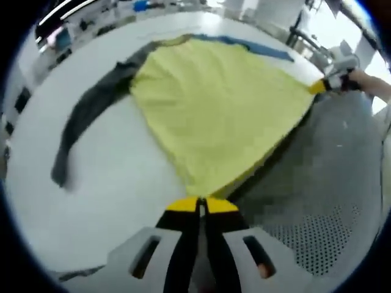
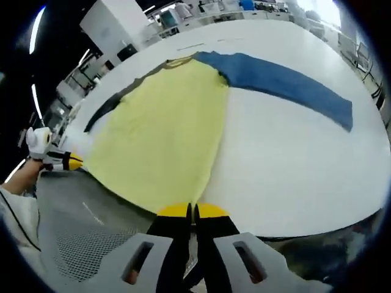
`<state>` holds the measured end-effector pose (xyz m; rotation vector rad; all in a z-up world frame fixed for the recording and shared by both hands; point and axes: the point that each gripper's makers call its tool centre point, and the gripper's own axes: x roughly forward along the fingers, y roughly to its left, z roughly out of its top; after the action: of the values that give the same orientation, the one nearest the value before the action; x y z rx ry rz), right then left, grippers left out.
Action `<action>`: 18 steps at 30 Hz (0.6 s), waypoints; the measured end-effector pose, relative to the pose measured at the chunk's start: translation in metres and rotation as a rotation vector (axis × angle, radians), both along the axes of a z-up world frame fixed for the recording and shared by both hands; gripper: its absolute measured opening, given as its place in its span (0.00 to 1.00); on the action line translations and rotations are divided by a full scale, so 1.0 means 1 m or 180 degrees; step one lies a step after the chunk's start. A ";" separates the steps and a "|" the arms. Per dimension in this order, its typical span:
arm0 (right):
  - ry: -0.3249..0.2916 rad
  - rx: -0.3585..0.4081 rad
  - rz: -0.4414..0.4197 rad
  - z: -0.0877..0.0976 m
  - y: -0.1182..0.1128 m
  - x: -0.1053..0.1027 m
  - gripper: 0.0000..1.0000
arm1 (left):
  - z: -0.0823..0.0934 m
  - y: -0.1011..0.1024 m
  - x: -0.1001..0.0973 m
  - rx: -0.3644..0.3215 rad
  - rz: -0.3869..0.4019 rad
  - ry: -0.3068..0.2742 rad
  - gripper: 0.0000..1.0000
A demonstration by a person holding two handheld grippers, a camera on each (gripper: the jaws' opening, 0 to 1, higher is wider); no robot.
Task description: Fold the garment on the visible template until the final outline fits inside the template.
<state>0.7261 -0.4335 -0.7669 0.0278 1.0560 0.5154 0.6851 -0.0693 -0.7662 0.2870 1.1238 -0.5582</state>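
A long-sleeved garment lies spread on a white table. Its body is yellow, one sleeve is grey and the other blue. My left gripper is shut on one bottom corner of the yellow hem at the table's near edge. My right gripper is shut on the other bottom corner of the hem. In the left gripper view the right gripper shows far right, pinching its corner; in the right gripper view the left gripper shows far left. The hem is stretched between them, lifted off the table edge.
A grey perforated chair seat sits below the table edge between the grippers. A person's hand holds the right gripper. Benches and equipment line the far side of the room. The white table stretches bare right of the garment.
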 end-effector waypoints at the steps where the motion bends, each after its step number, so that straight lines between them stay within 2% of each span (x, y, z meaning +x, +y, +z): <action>1: -0.0010 -0.0064 0.0031 -0.001 -0.002 0.000 0.04 | 0.000 0.001 -0.001 -0.0023 0.0029 -0.0019 0.01; 3: -0.0033 -0.0155 0.0127 -0.002 -0.004 -0.003 0.07 | 0.001 0.008 -0.002 -0.0024 0.0130 0.0004 0.06; 6: -0.0025 -0.0179 0.0138 -0.001 -0.008 -0.006 0.18 | 0.007 0.012 0.003 -0.0029 0.0194 -0.0054 0.05; 9: 0.0009 -0.0200 0.0136 -0.001 -0.012 -0.012 0.23 | 0.008 0.017 0.006 0.0001 0.0240 -0.0072 0.08; 10: -0.0007 -0.0211 0.0133 0.000 -0.013 -0.012 0.25 | 0.008 0.017 0.006 -0.0003 0.0251 -0.0081 0.10; 12: -0.0031 -0.0228 0.0117 0.003 -0.016 -0.012 0.32 | 0.012 0.019 0.009 -0.0020 0.0330 -0.0151 0.21; 14: -0.0262 -0.0193 0.0193 0.012 -0.013 -0.004 0.38 | 0.018 0.018 0.016 -0.0120 0.0410 -0.0328 0.37; 16: -0.0370 -0.0160 0.0231 0.022 -0.010 0.000 0.42 | 0.025 0.015 0.019 -0.0279 0.0483 -0.0420 0.46; 18: -0.0638 -0.0009 0.0254 0.036 -0.001 0.010 0.49 | 0.038 0.004 0.026 -0.0704 0.0598 -0.0606 0.53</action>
<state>0.7364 -0.4346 -0.7305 -0.0675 0.8641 0.5765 0.7114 -0.0658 -0.7280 0.0405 0.8850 -0.4726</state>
